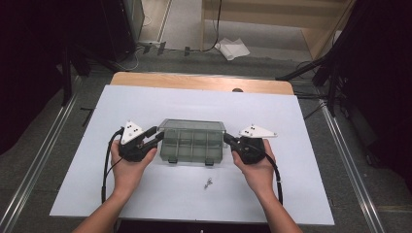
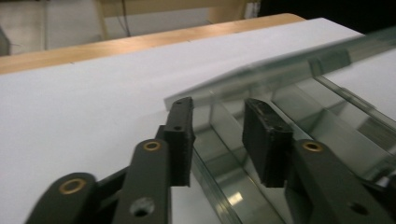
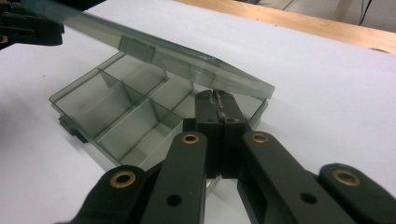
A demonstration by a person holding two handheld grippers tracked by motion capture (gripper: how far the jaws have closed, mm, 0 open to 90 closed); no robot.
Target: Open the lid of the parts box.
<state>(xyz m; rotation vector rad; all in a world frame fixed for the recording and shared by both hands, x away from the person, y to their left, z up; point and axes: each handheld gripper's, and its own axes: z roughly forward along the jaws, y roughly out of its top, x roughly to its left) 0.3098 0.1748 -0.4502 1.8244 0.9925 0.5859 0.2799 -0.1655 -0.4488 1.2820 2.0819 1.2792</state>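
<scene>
At the left of the high view we see our left gripper [image 1: 156,135] held in our left hand [image 1: 127,162], its tips at the left end of a clear smoky plastic box [image 1: 193,144] that sits in the middle of the white surface [image 1: 272,111]. In the left gripper view this gripper [image 2: 219,135] has its jaws apart, one pad outside the box's end wall and the other over the inside, with the wall [image 2: 205,161] between them; the pads do not press it. The box's lid [image 2: 299,63] slants up above the jaws, raised off the base. The box [image 3: 126,116] is divided into several compartments, and those we can see look bare. Just in front of the box, toward us, a small cluster of little metal parts [image 1: 208,183] lies on the surface, apart from the box. At the right end of the box we hold our right gripper [image 1: 227,140] in our right hand [image 1: 256,165]. In the right gripper view its jaws are together, pad against pad [image 3: 215,109], the tips at the near end of the box under the overhanging lid [image 3: 187,58]; we cannot tell whether they pinch the edge of the box. The left gripper shows dark at the far corner of that view [image 3: 28,28], by the raised lid.
</scene>
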